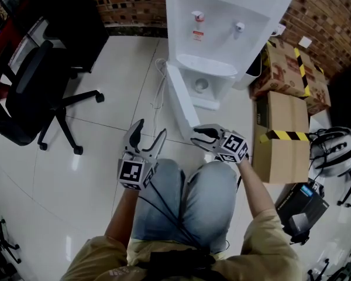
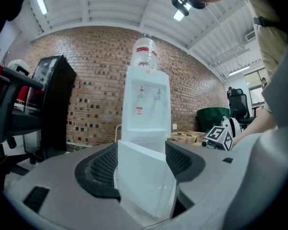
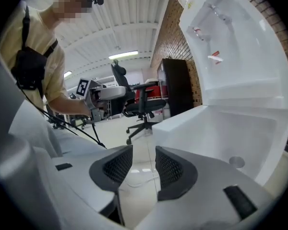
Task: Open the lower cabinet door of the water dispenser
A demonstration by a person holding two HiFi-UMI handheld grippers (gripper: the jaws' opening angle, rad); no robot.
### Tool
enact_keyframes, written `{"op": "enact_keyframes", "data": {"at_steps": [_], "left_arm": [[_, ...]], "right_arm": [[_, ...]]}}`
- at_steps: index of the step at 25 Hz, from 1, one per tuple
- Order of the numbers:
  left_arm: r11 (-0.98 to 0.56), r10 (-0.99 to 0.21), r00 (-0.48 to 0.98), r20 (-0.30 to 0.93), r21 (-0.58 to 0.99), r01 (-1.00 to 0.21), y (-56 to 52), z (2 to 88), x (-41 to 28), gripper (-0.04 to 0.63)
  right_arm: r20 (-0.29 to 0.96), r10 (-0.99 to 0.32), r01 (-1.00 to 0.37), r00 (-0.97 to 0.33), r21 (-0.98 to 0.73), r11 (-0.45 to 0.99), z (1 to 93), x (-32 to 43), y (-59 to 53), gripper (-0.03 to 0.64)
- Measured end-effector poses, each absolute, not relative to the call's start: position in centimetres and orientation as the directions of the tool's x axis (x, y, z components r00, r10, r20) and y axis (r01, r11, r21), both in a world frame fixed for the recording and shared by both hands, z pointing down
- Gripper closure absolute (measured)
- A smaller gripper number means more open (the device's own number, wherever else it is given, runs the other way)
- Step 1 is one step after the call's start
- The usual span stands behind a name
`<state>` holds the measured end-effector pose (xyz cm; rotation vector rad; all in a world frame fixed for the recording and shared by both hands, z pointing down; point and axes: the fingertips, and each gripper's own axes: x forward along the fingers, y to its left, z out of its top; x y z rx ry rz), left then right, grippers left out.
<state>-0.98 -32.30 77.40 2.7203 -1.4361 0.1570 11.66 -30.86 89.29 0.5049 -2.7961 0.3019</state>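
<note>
The white water dispenser (image 1: 219, 22) stands against the brick wall. Its lower cabinet door (image 1: 180, 101) is swung out towards me, and the cabinet inside (image 1: 203, 86) shows. My left gripper (image 1: 151, 134) is open, a little left of the door's free end. In the left gripper view that gripper (image 2: 141, 164) looks at the door (image 2: 144, 176) edge-on, beyond its wide-apart pads. My right gripper (image 1: 199, 134) is shut on nothing, just right of the door's free end. In the right gripper view the pads of the right gripper (image 3: 144, 164) stand close together, with the door's inner face (image 3: 221, 138) to their right.
A black office chair (image 1: 41, 92) stands at the left and a white cable (image 1: 159, 92) trails on the tiled floor by the dispenser. Cardboard boxes (image 1: 284, 139) are stacked at its right, with a helmet (image 1: 333, 148) and a black device (image 1: 301, 206) beyond. My knees (image 1: 184, 198) are just behind the grippers.
</note>
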Motion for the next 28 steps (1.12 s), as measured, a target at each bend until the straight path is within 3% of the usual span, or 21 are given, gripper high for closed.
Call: {"op": "enact_keyframes", "data": {"at_steps": [15,17,20,22,28], "left_arm": [[-0.485,-0.865,0.478,0.152,-0.008,-0.874,-32.1,78.6,-5.4,0.301],[-0.466,-0.876,0.460,0.147,-0.012,-0.885,-31.9,78.6,-6.4,0.301],[-0.431,-0.894,0.425,0.142,-0.014,-0.902,-31.5,78.2,-7.9,0.301],[-0.406,-0.905,0.401,0.145,-0.009,-0.914,-31.2,77.8,-8.9,0.301],[-0.349,-0.926,0.341,0.161,-0.023,-0.937,-30.3,78.8,-12.3,0.301]], "right_arm": [[0.283,0.026,-0.011,-0.959,-0.127,0.992,89.2,1.3,-26.7,0.449],[0.226,-0.003,-0.035,-0.974,-0.140,0.990,88.9,0.0,-28.2,0.449],[0.042,-0.208,-0.212,-0.977,-0.241,0.947,86.6,0.7,-34.8,0.443],[-0.036,-0.274,-0.250,-0.961,-0.309,0.918,85.3,1.1,-37.2,0.443],[0.046,-0.187,-0.192,-0.981,-0.231,0.954,87.2,-4.6,-35.8,0.399]]}}
